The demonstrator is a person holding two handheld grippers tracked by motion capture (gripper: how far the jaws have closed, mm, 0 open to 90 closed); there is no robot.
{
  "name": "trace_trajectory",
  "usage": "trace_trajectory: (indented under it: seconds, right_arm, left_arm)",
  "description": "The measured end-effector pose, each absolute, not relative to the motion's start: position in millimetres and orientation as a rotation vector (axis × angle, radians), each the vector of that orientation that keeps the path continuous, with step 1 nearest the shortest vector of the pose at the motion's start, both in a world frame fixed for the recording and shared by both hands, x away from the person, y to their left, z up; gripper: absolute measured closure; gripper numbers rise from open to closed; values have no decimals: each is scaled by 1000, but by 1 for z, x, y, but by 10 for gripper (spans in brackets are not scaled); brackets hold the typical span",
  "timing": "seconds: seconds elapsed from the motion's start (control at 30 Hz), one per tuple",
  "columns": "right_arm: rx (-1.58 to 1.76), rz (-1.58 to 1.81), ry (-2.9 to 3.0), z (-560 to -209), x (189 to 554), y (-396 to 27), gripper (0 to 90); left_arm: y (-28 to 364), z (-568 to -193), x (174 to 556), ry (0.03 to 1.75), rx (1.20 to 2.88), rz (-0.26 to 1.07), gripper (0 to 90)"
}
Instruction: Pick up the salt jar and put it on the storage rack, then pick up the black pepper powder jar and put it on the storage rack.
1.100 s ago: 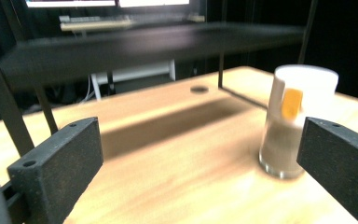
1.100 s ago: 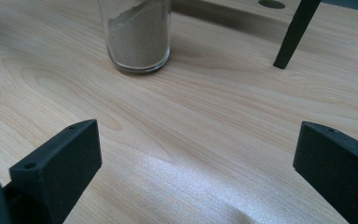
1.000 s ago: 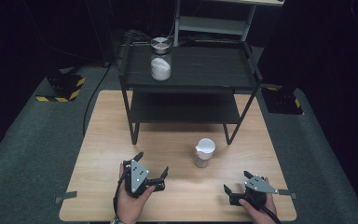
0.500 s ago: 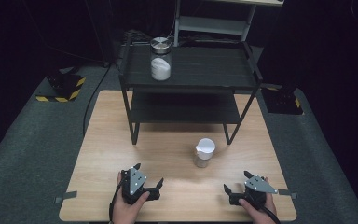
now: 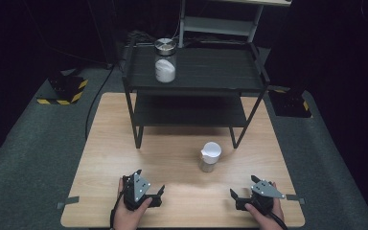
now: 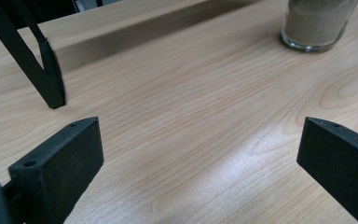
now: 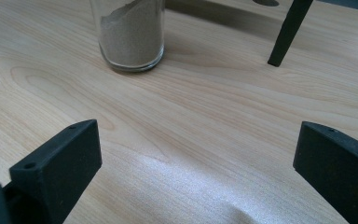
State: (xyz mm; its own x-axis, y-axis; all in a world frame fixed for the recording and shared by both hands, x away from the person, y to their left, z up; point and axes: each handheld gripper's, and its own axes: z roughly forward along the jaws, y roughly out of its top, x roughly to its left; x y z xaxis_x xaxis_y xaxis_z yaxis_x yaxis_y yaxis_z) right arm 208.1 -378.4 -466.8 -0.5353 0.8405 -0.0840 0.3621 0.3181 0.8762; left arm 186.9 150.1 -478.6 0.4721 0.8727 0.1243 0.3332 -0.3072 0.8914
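Both pairs of jaws stood spread wide with nothing between them: the left gripper and the right gripper rested low at the near edge of the wooden table, each held in a hand. Ahead of both, between them and somewhat nearer the right one, stood the glass jar of sandy powder, upright and apart from either gripper; in the right gripper view the jar sat ahead and to the left of the jaws, in the left gripper view ahead and to the right. Beyond it rose the black shelf rack, one leg near the jar, with a lidded jar on its top tier. The likely trouble was tipping: a jaw arriving off-centre or high could knock the tall glass over and spill its powder, or push it into the rack's leg.
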Motion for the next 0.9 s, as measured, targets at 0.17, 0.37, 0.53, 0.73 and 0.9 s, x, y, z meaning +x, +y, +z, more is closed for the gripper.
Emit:
trace_trajectory:
  seconds: [0.17, 0.37, 0.53, 0.73, 0.9]
  right_arm:
    - [1051, 1160, 2042, -468, 207, -378, 6]
    - [1044, 1160, 2038, -468, 205, -378, 6]
    - [1040, 1160, 2040, -468, 205, -378, 6]
    - [1026, 1163, 2043, -469, 204, -379, 6]
    - [1029, 1176, 2031, -470, 202, -379, 6]
  left_arm:
    - [152, -478, 188, 1018, 1854, 775, 7]
    - [154, -479, 189, 1018, 1847, 761, 7]
    - [156, -479, 189, 1022, 1836, 753, 7]
    - [156, -480, 189, 1006, 1842, 751, 6]
    - [154, -479, 190, 988, 1858, 754, 7]
